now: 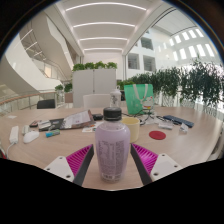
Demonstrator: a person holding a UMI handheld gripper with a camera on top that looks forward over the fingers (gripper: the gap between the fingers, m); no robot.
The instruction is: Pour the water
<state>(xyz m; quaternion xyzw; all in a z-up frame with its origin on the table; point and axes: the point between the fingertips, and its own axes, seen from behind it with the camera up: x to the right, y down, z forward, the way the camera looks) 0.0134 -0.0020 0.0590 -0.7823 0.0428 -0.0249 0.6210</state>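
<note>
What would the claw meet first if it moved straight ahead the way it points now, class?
The bottle already stands between the claw's fingers, so it is first in line. Whether the pads press on it or leave a gap cannot be told. Beyond it the table looks free for a stretch, though depth is unclear.

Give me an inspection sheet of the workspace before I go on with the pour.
Surface: pale round table, crowded.
Job's things: capped bottle, upright between the gripper's fingers; yellow cup just beyond it.
Clutter: red disc, green bag, papers, small items at the left.
Gripper: pads at both sides of the bottle; contact looks likely, not certain.
Cables: nothing seen.
Surroundings: atrium, white cabinets, plants, ceiling lights.
</note>
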